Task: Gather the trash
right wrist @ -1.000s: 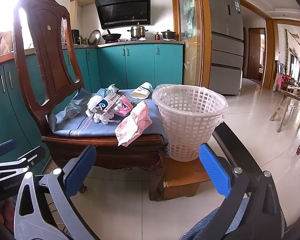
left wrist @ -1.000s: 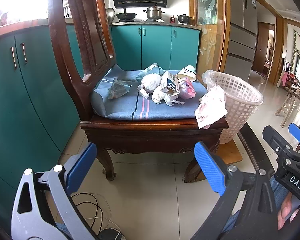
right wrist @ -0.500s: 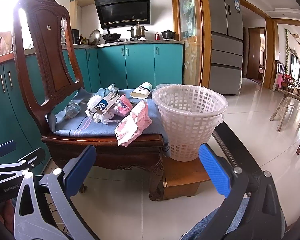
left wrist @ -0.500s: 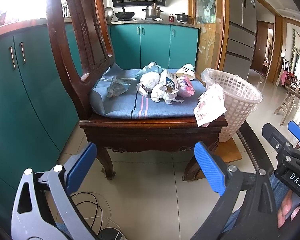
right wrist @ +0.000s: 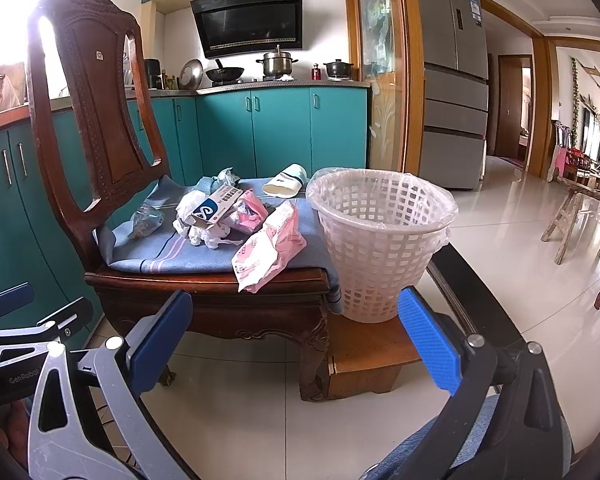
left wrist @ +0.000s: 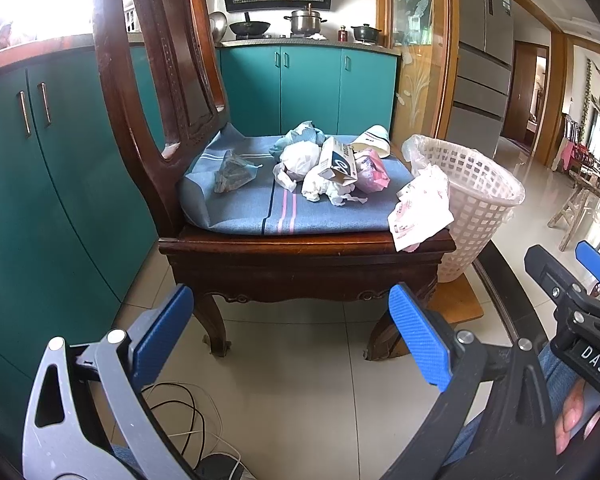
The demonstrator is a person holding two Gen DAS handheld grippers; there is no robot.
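Observation:
Trash lies on the blue cushion [left wrist: 256, 212] of a wooden chair [right wrist: 100, 92]: a pink-and-white wrapper [left wrist: 422, 210] [right wrist: 270, 246] hanging over the front edge, a small carton [left wrist: 340, 162] [right wrist: 216, 204], crumpled white paper [left wrist: 320, 190], a pink bag [right wrist: 248, 212], a clear bag [left wrist: 232, 172], a paper cup [right wrist: 286, 182]. A white lattice basket [right wrist: 382, 240] [left wrist: 472, 200] with a plastic liner stands right of the chair. My left gripper [left wrist: 290, 340] and right gripper [right wrist: 294, 344] hang open, low in front of the chair, holding nothing.
The basket rests on a low wooden stool [right wrist: 372, 360]. Teal cabinets [left wrist: 28, 184] run along the left and back. Cables [left wrist: 180, 420] lie on the tile floor below the left gripper. A fridge [right wrist: 454, 92] and wooden benches [right wrist: 576, 216] stand to the right.
The left gripper has drifted slightly, so the chair sits a little lower and nearer in its view. The right gripper has stayed still. Both remain open.

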